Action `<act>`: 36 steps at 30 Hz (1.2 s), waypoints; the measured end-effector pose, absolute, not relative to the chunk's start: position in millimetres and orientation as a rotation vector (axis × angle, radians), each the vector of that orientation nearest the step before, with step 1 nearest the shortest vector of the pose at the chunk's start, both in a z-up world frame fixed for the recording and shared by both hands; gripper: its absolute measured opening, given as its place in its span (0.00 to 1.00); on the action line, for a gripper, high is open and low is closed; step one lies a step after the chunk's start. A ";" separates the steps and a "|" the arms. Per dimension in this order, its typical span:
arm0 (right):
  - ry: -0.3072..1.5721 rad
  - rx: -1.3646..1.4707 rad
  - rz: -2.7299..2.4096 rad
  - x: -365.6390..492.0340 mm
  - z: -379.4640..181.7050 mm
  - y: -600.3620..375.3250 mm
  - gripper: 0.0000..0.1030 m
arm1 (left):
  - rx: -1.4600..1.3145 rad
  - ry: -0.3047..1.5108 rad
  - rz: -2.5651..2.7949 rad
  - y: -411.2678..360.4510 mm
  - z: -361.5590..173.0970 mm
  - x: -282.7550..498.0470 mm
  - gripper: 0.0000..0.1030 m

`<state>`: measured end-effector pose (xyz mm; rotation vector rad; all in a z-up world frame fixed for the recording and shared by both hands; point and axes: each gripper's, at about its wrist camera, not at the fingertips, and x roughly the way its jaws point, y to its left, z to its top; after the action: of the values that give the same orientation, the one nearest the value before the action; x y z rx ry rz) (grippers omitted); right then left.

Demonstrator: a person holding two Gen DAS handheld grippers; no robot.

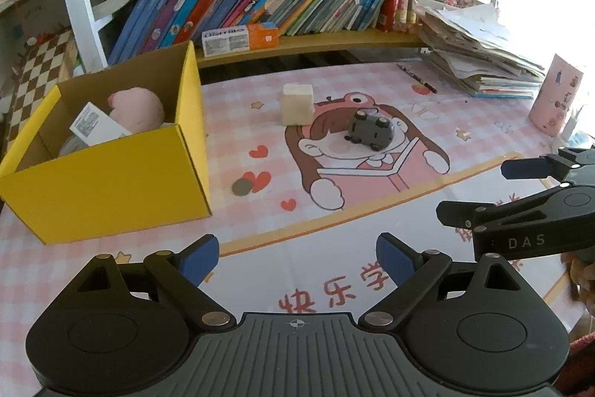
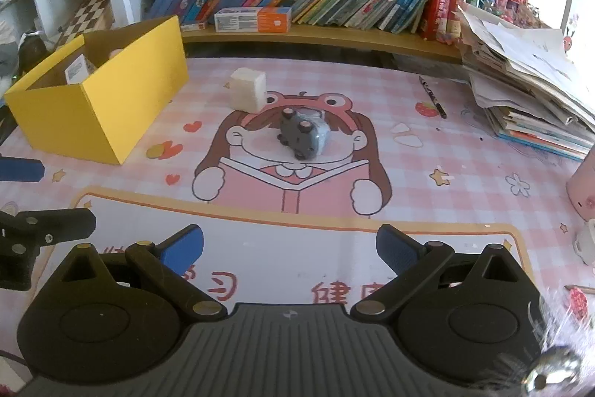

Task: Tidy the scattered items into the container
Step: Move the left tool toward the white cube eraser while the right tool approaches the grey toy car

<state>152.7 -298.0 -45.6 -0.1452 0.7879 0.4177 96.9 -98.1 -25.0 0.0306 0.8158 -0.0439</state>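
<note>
Hovering with both grippers [image 1: 297, 257] [image 2: 290, 246] spread wide and empty, car [image 2: 303, 135] overturned mid-mat, block [image 2: 248, 89] behind, coin [image 1: 241, 187] by the box [image 1: 111, 173] — straddle the car's narrow sides squarely.

Your left wrist view sits low over the bench [image 1: 334, 255], facing the bookshelf [image 1: 297, 39] at 12 o'clock, with the yellow box [image 1: 111, 181] near at 10 o'clock. Your right wrist view looks the same way from further right, the box [image 2: 96, 114] farther off at 10 o'clock. Both share the toy car [image 1: 370, 131] [image 2: 303, 136] mid-bench.
</note>
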 end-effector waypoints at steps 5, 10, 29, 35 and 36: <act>0.778 -0.142 0.415 159.7 -44.5 -305.7 0.97 | 0.047 0.794 -0.052 -105.6 -19.8 105.0 0.91; 0.755 -0.151 0.418 170.0 -42.5 -309.8 0.97 | 0.065 0.757 -0.063 -111.7 -11.4 117.6 0.91; 0.734 -0.184 0.503 219.6 -51.5 -291.1 0.89 | 0.064 0.663 -0.088 -125.5 5.1 193.4 0.91; 0.740 -0.188 0.519 233.8 -57.8 -287.4 0.89 | 0.044 0.685 -0.079 -126.5 -5.2 217.2 0.91; 0.740 -0.189 0.522 236.3 -59.0 -286.6 0.89 | 0.037 0.689 -0.074 -125.5 -6.9 221.8 0.91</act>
<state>236.3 -286.6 -59.0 -0.1893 0.7403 0.5222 221.8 -125.5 -6.9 0.0375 0.6891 -0.0743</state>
